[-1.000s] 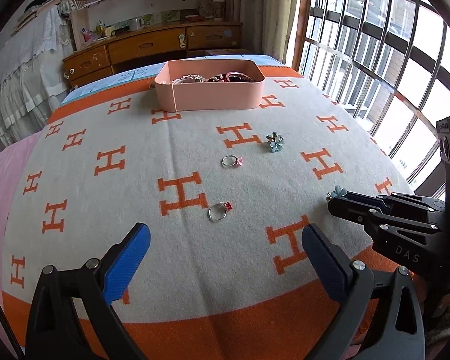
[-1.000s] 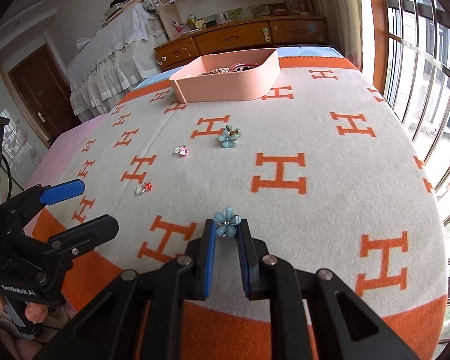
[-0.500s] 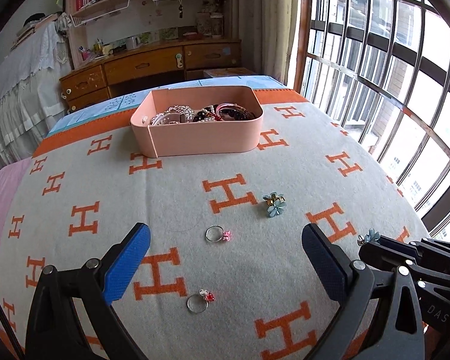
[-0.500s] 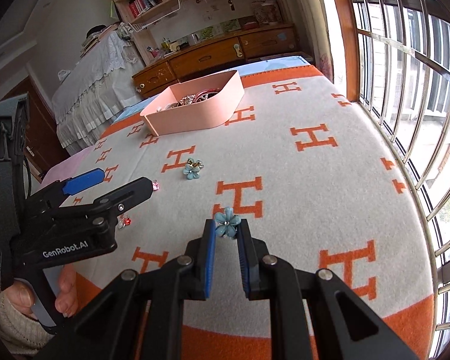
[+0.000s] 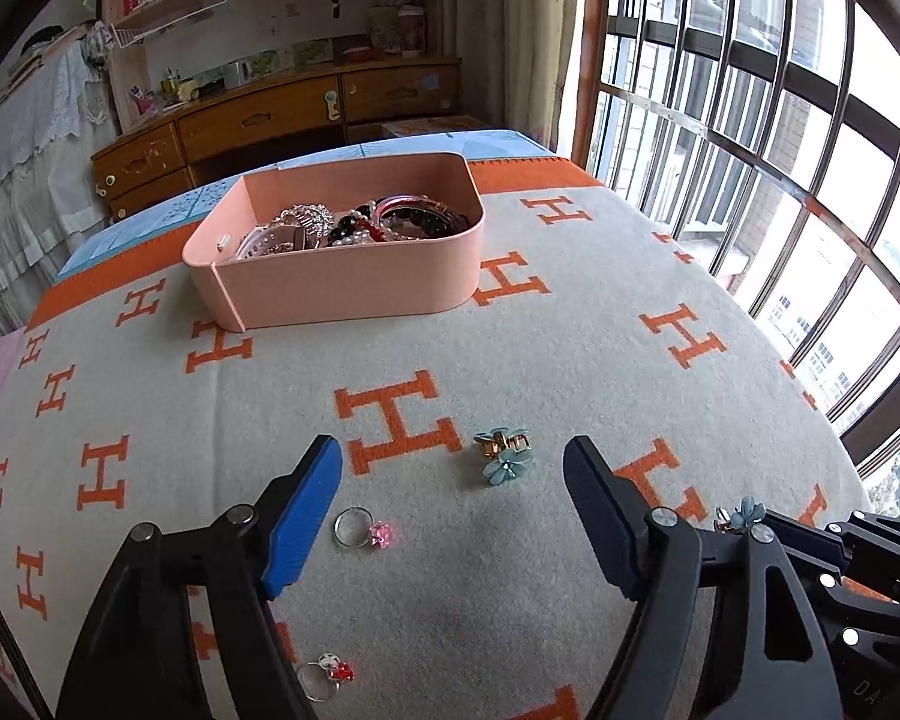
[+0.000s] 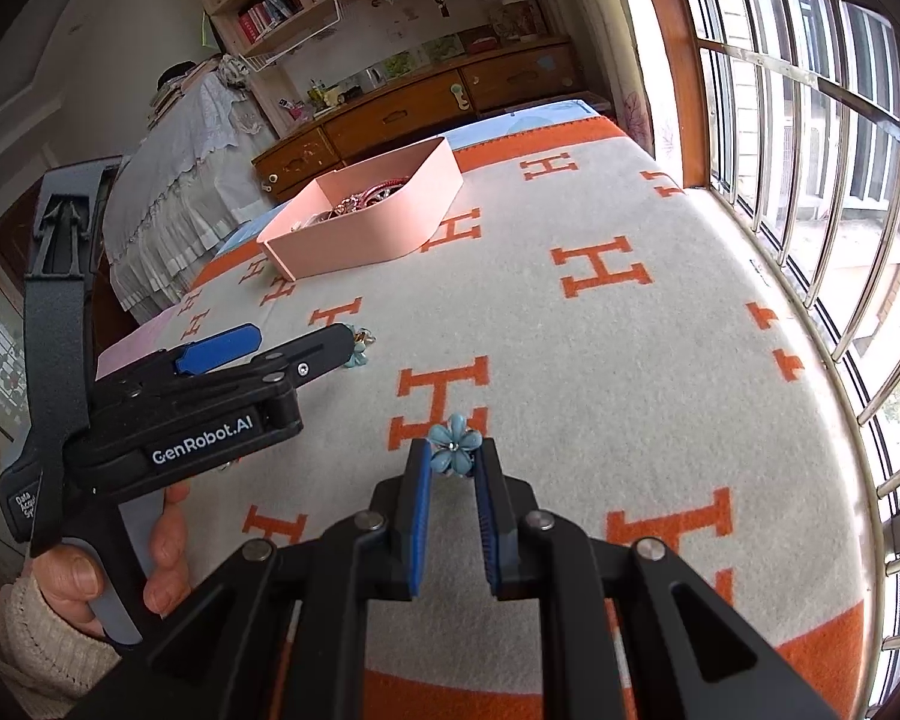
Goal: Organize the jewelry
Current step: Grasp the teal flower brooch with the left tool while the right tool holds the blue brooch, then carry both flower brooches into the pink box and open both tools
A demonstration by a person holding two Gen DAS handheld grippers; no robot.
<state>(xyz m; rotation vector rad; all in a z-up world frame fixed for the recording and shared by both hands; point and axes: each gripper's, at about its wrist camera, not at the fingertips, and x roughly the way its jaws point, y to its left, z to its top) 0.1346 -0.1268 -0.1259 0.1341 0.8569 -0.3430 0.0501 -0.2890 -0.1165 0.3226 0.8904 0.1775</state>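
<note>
Orange-lettered wool, a blanket [image 5: 570, 360], was spread beneath both grippers. A pink box [image 5: 354, 282], already heaped with bracelets and beads, was seen well ahead of the left gripper [image 5: 450, 510], nearer than it had been a second earlier, so both tools had been carried toward it. The left gripper was held spread wide and empty above the blanket. A blue flower clip [image 5: 504, 456] lay between and just ahead of its fingers, a pink-stoned ring [image 5: 363, 531] beside its left finger, a red-stoned ring [image 5: 327, 675] below. The right gripper [image 6: 453, 480] was kept pinched on a second blue flower clip [image 6: 453, 450], lifted off the blanket; delivery into the box was judged the step in hand.
</note>
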